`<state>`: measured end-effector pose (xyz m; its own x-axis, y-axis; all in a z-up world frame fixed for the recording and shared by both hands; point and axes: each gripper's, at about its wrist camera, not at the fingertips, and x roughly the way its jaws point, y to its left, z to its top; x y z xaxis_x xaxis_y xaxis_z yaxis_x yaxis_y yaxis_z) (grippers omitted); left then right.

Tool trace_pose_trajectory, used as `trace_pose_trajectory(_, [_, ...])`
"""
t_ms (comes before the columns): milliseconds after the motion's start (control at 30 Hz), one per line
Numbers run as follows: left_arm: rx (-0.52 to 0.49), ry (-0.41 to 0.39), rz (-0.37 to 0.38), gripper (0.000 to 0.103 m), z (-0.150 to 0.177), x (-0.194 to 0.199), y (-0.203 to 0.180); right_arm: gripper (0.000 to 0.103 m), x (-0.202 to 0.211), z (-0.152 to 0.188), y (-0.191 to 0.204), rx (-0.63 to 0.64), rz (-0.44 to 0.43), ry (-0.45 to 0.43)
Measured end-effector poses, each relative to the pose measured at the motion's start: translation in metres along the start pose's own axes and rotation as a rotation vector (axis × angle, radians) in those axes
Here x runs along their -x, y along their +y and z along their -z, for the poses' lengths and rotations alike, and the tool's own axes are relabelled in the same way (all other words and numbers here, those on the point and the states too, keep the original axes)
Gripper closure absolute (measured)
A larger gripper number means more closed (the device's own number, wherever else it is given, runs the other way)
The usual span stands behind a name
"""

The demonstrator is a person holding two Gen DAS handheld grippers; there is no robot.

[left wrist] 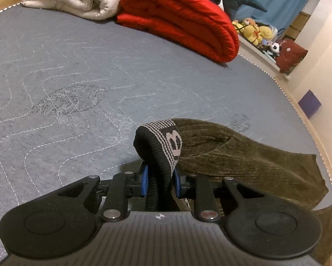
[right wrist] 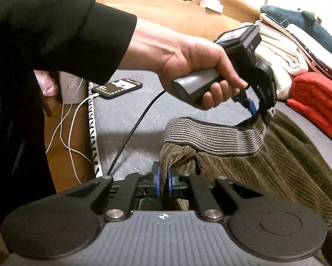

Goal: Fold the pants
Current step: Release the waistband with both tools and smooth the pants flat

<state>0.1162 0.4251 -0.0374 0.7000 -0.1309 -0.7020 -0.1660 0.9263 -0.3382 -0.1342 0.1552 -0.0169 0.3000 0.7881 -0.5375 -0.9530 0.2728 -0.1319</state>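
Left gripper (left wrist: 160, 178) in my hand (right wrist: 194, 66) clamps the striped waistband (left wrist: 166, 141), raised off the grey mattress (left wrist: 77, 66); right gripper (right wrist: 163, 182) pinches brown corduroy pants (right wrist: 276, 166) at the waist. One waistband character resembles "B"; remaining lettering unreadable.

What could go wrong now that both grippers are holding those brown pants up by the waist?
The right gripper pinches only a thin edge of the corduroy pants, so the fabric might slip out. The left gripper holds a thick bunched fold of the striped waistband, which may fold unevenly. The black cable lies near the cloth and could snag.
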Motion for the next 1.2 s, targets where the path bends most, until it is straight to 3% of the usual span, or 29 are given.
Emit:
trace_pose_trajectory(133, [-0.004, 0.002, -0.070, 0.066, -0.003, 0.000, -0.011, 0.087, -0.002, 0.008, -0.011, -0.088, 0.010, 0.069])
trace_pose_trajectory(200, [-0.023, -0.042, -0.139, 0.050, -0.007, 0.011, -0.019, 0.063, 0.011, 0.012, -0.020, -0.139, 0.016, 0.076])
trace_pose_trajectory(267, [-0.030, -0.078, -0.146, 0.047, -0.009, 0.026, -0.029, 0.055, 0.030, 0.015, -0.030, -0.180, 0.034, 0.067])
trace_pose_trajectory(400, [-0.112, -0.056, -0.067, 0.048, 0.001, 0.043, -0.066, 0.052, 0.072, 0.030, -0.054, -0.256, 0.104, 0.077])
trace_pose_trajectory(600, [-0.300, 0.075, 0.074, 0.048, 0.044, 0.039, -0.111, 0.050, 0.122, 0.066, -0.087, -0.358, 0.251, 0.118])
trace_pose_trajectory(733, [-0.439, 0.227, 0.034, 0.051, 0.081, 0.021, -0.107, 0.048, 0.139, 0.092, -0.100, -0.407, 0.326, 0.165])
trace_pose_trajectory(800, [-0.555, 0.325, -0.058, 0.071, 0.105, 0.012, -0.096, 0.046, 0.145, 0.101, -0.106, -0.428, 0.351, 0.196])
trace_pose_trajectory(833, [-0.650, 0.316, -0.077, 0.072, 0.115, 0.016, -0.094, 0.045, 0.146, 0.105, -0.106, -0.430, 0.362, 0.217])
trace_pose_trajectory(867, [-0.667, 0.325, -0.064, 0.072, 0.117, 0.022, -0.091, 0.043, 0.146, 0.109, -0.106, -0.423, 0.373, 0.243])
trace_pose_trajectory(933, [-0.613, 0.362, -0.068, 0.072, 0.114, 0.029, -0.084, 0.042, 0.147, 0.116, -0.105, -0.396, 0.389, 0.288])
trace_pose_trajectory(1067, [-0.679, 0.337, -0.093, 0.071, 0.120, 0.040, -0.100, 0.041, 0.156, 0.125, -0.106, -0.406, 0.397, 0.303])
trace_pose_trajectory(1167, [-0.698, 0.303, 0.061, 0.070, 0.118, 0.057, -0.113, 0.041, 0.157, 0.130, -0.105, -0.404, 0.391, 0.322])
trace_pose_trajectory(1200, [-0.700, 0.328, 0.100, 0.070, 0.122, 0.056, -0.115, 0.040, 0.154, 0.133, -0.104, -0.398, 0.377, 0.353])
